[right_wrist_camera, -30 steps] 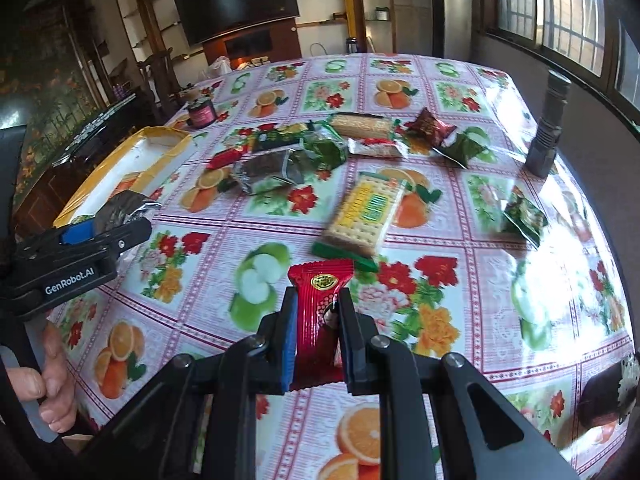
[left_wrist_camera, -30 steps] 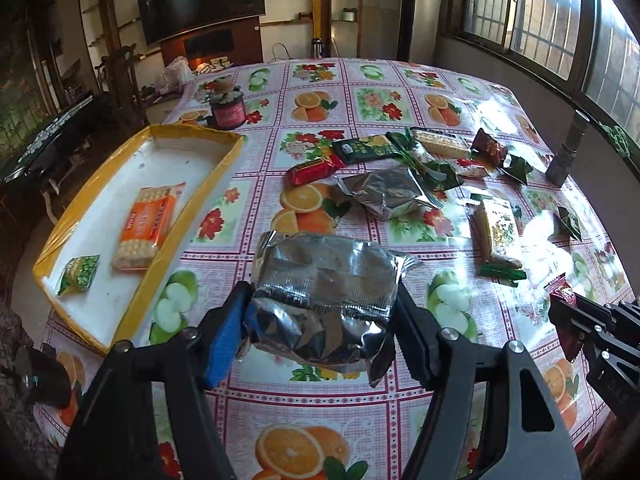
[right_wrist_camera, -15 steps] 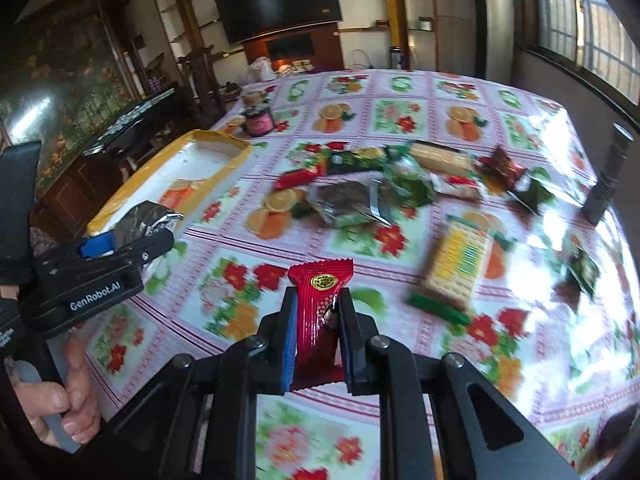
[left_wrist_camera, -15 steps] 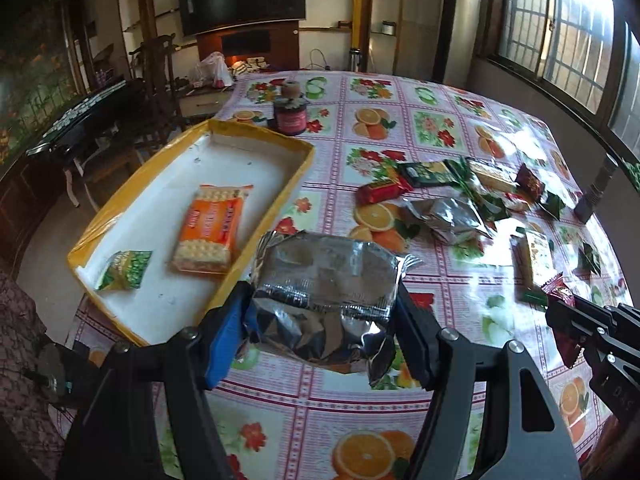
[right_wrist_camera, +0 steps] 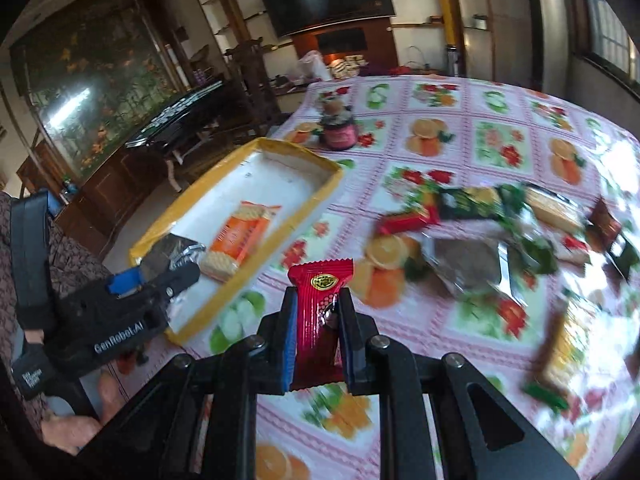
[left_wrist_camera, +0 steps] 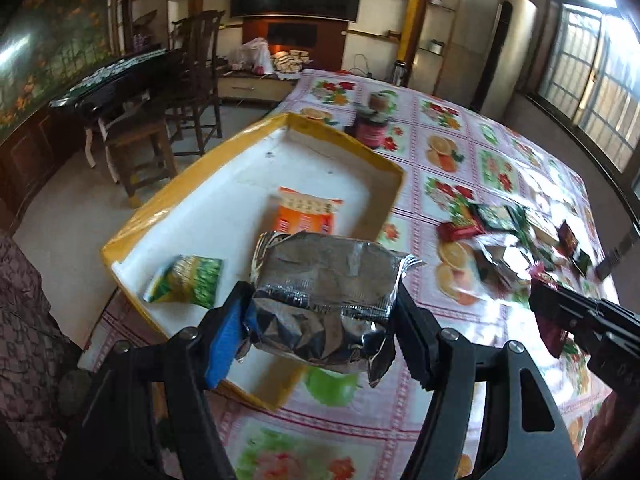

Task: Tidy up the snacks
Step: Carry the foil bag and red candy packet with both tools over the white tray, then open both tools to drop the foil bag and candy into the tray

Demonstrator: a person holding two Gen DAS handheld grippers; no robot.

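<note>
My left gripper (left_wrist_camera: 320, 312) is shut on a silver foil snack packet (left_wrist_camera: 324, 292) and holds it above the near right corner of the yellow-rimmed white tray (left_wrist_camera: 248, 168). The tray holds an orange cracker pack (left_wrist_camera: 306, 218) and a small green packet (left_wrist_camera: 188, 278). My right gripper (right_wrist_camera: 318, 312) is shut on a red candy bar (right_wrist_camera: 318, 320), held upright above the tablecloth to the right of the tray (right_wrist_camera: 296, 160). The left gripper (right_wrist_camera: 120, 312) shows at the left of the right wrist view, the right gripper (left_wrist_camera: 580, 316) at the right of the left wrist view.
Several loose snacks lie in a blurred pile (right_wrist_camera: 480, 232) on the fruit-patterned tablecloth (right_wrist_camera: 500, 140) right of the tray. A dark red jar (left_wrist_camera: 374, 128) stands beyond the tray's far corner. Chairs (left_wrist_camera: 160, 120) and a dark table stand left of the table edge.
Both grippers have swung left toward the tray with their snacks still held. The silver packet now hangs over the tray's near right corner; the red bar is closer to the tray.
</note>
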